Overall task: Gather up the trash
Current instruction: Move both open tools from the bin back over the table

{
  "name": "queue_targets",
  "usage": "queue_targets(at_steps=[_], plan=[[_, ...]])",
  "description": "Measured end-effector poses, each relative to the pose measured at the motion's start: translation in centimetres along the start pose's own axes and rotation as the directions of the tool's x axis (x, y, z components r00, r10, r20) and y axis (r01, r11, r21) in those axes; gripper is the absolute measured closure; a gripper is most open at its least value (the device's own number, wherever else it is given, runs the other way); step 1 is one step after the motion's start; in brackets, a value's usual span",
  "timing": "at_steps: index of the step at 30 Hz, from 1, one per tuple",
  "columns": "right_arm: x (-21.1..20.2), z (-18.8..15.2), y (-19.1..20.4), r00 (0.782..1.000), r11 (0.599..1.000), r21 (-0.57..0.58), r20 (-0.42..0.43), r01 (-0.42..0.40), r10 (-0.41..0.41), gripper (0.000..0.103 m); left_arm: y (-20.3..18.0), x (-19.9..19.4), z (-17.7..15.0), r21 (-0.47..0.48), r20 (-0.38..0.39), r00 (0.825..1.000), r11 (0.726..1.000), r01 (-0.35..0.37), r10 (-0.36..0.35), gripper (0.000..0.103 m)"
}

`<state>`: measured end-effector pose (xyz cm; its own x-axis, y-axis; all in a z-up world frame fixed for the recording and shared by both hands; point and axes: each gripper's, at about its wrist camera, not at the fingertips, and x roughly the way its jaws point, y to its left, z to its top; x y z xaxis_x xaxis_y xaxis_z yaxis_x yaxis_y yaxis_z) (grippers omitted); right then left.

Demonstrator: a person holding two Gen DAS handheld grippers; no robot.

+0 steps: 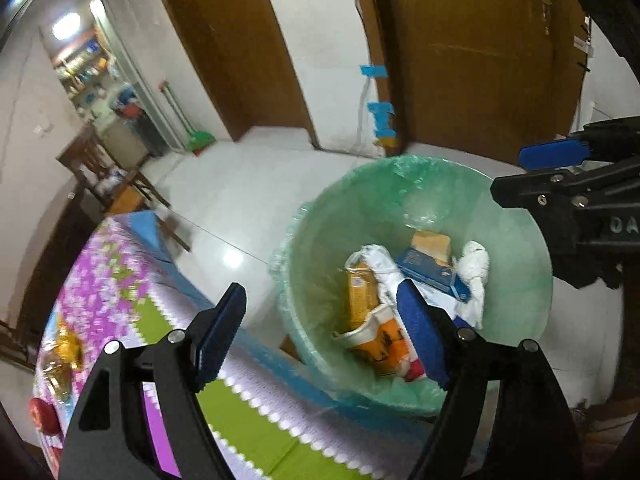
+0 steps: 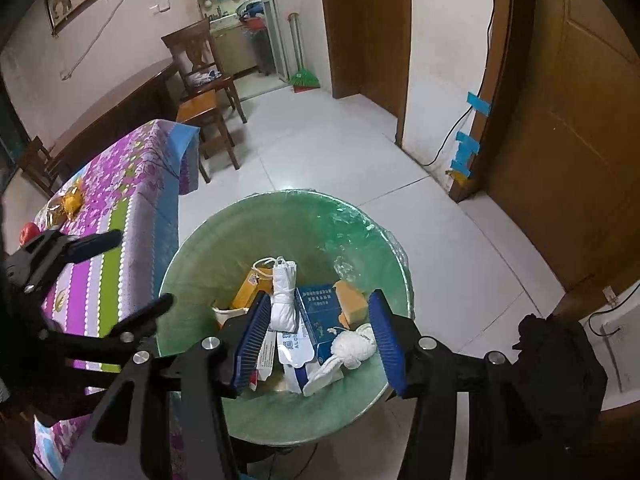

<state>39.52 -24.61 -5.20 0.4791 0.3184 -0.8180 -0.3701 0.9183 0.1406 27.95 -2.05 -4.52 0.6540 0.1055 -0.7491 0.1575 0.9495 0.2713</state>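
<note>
Both grippers, left (image 1: 320, 336) and right (image 2: 320, 340), spread empty above filled bin (image 2: 192, 248): drop done; next, fetch table (image 2: 132, 184) leftovers.

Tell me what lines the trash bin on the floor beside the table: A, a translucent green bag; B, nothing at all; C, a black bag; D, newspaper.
A: a translucent green bag covers the inside of the trash bin and folds over its rim, with the thrown-away boxes and white cloths lying inside it.
</note>
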Motion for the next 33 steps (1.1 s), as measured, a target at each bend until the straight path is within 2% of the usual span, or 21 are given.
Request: queue_targets(at_steps=[4, 6, 10, 12, 17, 19, 21, 25, 30, 33], plan=[[-1.1, -0.6, 0.8, 0.996, 1.0, 0.002, 0.091, 0.027, -0.027, 0.05, 0.8, -2.1, -1.3, -0.017, 0.062, 0.994, 0.996, -0.09, 0.091, 0.028], [-2.3, -1.0, 1.9, 0.982, 0.997, -0.006, 0.176, 0.074, -0.072, 0.05, 1.5, -3.1, -1.9, -0.044, 0.088, 0.985, 0.988, -0.148, 0.152, 0.028], [-4.0, -1.7, 4.2, 0.949, 0.994, -0.022, 0.299, 0.111, -0.099, 0.048, 2.9, -4.8, -3.2, -0.1, 0.121, 0.966, 0.971, -0.217, 0.228, 0.028], [-4.8, -2.2, 5.7, 0.926, 0.991, -0.039, 0.364, 0.125, -0.102, 0.046, 4.1, -5.6, -4.2, -0.138, 0.129, 0.954, 0.957, -0.253, 0.271, 0.026], [-7.1, -3.2, 9.0, 0.867, 0.992, -0.054, 0.492, 0.114, -0.073, 0.034, 7.1, -7.4, -7.1, -0.238, 0.113, 0.924, 0.913, -0.331, 0.364, 0.023], [-7.6, -3.4, 10.3, 0.852, 0.993, -0.064, 0.521, 0.095, -0.049, 0.033, 9.2, -8.4, -9.0, -0.292, 0.089, 0.911, 0.885, -0.362, 0.402, 0.023], [-8.0, -3.7, 12.3, 0.838, 0.992, -0.09, 0.545, 0.083, -0.021, 0.032, 11.3, -9.3, -10.7, -0.342, 0.067, 0.908, 0.864, -0.369, 0.414, 0.023], [-8.4, -4.1, 17.0, 0.815, 0.986, -0.161, 0.576, 0.042, 0.06, 0.026, 15.6, -11.5, -14.3, -0.431, 0.015, 0.886, 0.802, -0.413, 0.464, 0.023], [-8.4, -4.6, 23.4, 0.801, 0.966, -0.255, 0.572, -0.03, 0.176, 0.02, 20.9, -15.3, -18.9, -0.53, -0.032, 0.846, 0.709, -0.465, 0.532, 0.021], [-7.7, -5.1, 28.1, 0.803, 0.944, -0.32, 0.542, -0.076, 0.248, 0.018, 23.5, -17.4, -21.6, -0.576, -0.061, 0.812, 0.644, -0.504, 0.581, 0.019]])
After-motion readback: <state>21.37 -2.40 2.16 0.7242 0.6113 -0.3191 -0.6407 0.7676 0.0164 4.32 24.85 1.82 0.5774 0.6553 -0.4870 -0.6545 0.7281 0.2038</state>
